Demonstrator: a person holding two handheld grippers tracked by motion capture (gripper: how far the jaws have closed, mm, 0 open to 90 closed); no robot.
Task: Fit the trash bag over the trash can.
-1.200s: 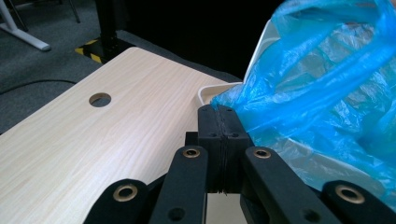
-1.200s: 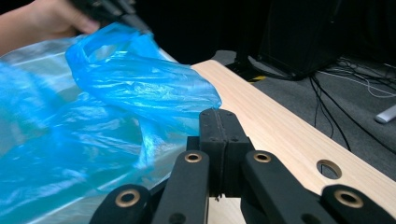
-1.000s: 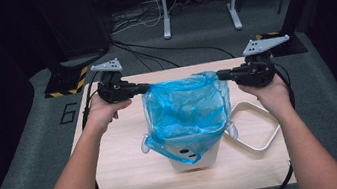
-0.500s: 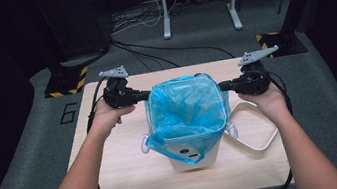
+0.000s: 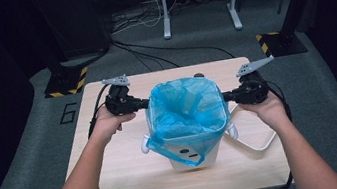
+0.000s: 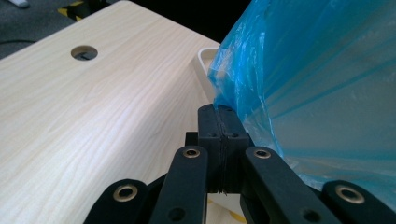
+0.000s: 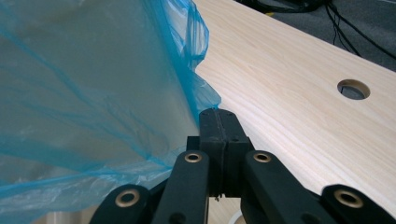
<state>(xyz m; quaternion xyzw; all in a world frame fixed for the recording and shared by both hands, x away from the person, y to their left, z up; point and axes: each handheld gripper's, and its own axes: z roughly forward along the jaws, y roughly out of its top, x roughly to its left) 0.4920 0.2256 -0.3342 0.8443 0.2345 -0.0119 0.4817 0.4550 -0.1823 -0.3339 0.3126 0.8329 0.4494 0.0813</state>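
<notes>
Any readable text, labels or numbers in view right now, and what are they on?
"6": a large figure marked on the grey floor left of the wooden table, at.
No readable text on the blue bag, the white bin or the grippers.

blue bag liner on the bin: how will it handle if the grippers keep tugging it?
Probably floppy: the blue bag is thin, see-through, wrinkled film that drapes loosely over the white bin. Likely slippery and tear-prone, since each shut hand-held gripper pinches only its edge, left and right. The bin looks light, so hard tugs may tip it.
</notes>
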